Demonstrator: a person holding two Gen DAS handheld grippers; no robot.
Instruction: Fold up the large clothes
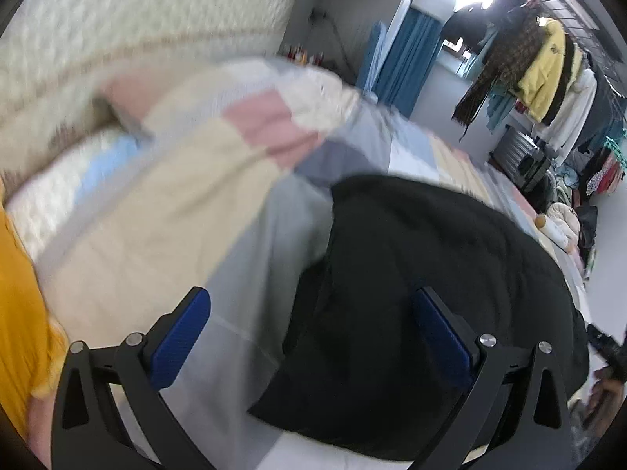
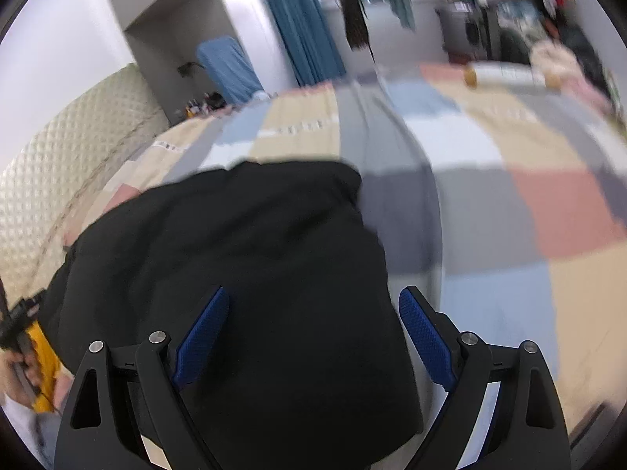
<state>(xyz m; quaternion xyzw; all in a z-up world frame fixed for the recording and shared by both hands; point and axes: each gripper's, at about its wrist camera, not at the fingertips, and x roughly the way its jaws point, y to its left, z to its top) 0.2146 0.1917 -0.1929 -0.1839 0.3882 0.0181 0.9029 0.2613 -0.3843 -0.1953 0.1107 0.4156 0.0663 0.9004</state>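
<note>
Black garment (image 2: 243, 274), folded into a dark bundle, lies on the bed's patchwork cover (image 2: 490, 211), below both tools. Right tool (image 2: 313, 337) hangs over it with its blue pads spread wide and nothing pinched between them; the cloth fills the gap beneath, its right edge just inside the right pad. Left tool (image 1: 309, 333) is likewise released, jaws wide apart, the garment (image 1: 411, 274) under its right pad and bare grey and beige cover (image 1: 164, 211) under its left. Ahead of the left tool sits a rumpled heap of bedding (image 1: 282, 117). Farther off stand a quilted headboard (image 1: 117, 11), blue curtain (image 2: 305, 35) and hanging clothes (image 1: 544, 70).
</note>
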